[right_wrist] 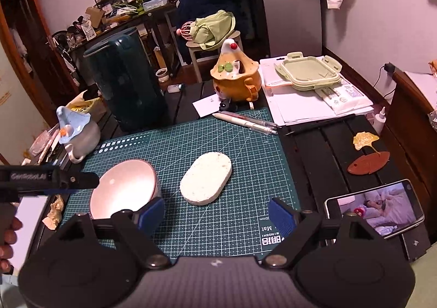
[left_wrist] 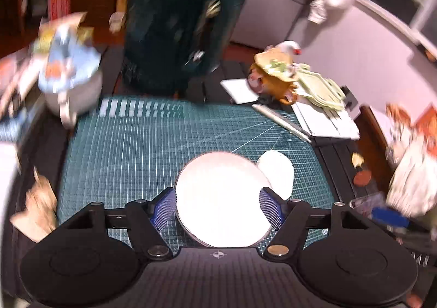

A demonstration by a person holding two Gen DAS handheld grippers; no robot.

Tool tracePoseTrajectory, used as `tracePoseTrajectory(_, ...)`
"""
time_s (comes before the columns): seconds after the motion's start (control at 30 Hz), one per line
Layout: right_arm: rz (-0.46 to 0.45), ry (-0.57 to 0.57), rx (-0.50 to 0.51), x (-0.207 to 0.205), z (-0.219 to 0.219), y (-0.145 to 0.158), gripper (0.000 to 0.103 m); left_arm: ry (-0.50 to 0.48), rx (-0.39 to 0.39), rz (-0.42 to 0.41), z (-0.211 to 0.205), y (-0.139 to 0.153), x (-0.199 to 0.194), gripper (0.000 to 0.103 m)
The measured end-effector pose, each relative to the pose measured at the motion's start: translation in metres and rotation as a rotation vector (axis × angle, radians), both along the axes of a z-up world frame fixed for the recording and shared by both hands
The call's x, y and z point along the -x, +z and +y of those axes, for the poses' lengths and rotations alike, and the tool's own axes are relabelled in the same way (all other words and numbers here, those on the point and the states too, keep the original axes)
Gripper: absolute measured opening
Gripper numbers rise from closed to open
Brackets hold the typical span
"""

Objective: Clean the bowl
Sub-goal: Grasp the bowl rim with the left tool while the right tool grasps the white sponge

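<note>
A pale pink bowl (left_wrist: 221, 198) (right_wrist: 124, 189) sits on the green cutting mat (left_wrist: 153, 144) (right_wrist: 232, 215). My left gripper (left_wrist: 217, 207) straddles the bowl, its blue pads (left_wrist: 164, 207) close to or touching the rim on both sides; I cannot tell whether it grips. A white oval sponge (right_wrist: 206, 178) lies on the mat right of the bowl; it also shows behind the bowl in the left wrist view (left_wrist: 277, 171). My right gripper (right_wrist: 217, 216) is open and empty, hovering near the mat's front edge, short of the sponge.
A blue-lidded mug (right_wrist: 77, 133) stands at the mat's left corner, an orange teapot (right_wrist: 236, 79) and pens (right_wrist: 245, 120) at the back. A dark bin (right_wrist: 125, 78), green lidded box (right_wrist: 308, 71) on papers, a phone (right_wrist: 375, 207) and leaf coaster (right_wrist: 367, 163) lie around.
</note>
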State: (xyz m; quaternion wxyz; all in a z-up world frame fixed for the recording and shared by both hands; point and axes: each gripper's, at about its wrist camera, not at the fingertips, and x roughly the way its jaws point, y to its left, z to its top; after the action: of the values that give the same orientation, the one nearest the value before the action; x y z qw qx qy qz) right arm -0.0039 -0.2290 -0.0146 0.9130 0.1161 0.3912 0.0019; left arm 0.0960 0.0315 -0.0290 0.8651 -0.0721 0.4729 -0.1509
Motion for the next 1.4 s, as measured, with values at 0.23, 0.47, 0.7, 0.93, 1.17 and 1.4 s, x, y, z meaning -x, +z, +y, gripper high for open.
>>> tracePoseTrajectory(0.23, 0.02, 0.025, 0.0, -0.016, -0.001, -0.003, 0.082, -0.006, 0.039, 0.05, 0.005, -0.021, -0.013, 0.044)
tracePoseTrajectory(0.47, 0.123, 0.014, -0.014, -0.068, -0.006, -0.013, 0.068, -0.001, 0.07, 0.099, 0.009, -0.042, -0.024, 0.041)
tracePoseTrajectory(0.7, 0.268, -0.016, 0.018, -0.122, -0.004, -0.048, 0.036, 0.028, 0.129, 0.148, 0.017, -0.059, -0.034, 0.018)
tracePoseTrajectory(0.93, 0.287, -0.022, -0.073, -0.134, -0.002, -0.07, 0.034, 0.037, 0.144, 0.158, 0.015, -0.064, -0.038, 0.018)
tracePoseTrajectory(1.17, 0.26, -0.018, -0.093, -0.134, -0.001, -0.069, 0.009, 0.042, 0.14, 0.163, 0.012, -0.069, -0.039, 0.018)
tracePoseTrajectory(1.4, 0.063, 0.12, -0.027, -0.099, 0.019, 0.003, 0.007, 0.084, 0.159, 0.171, 0.017, -0.072, -0.037, 0.011)
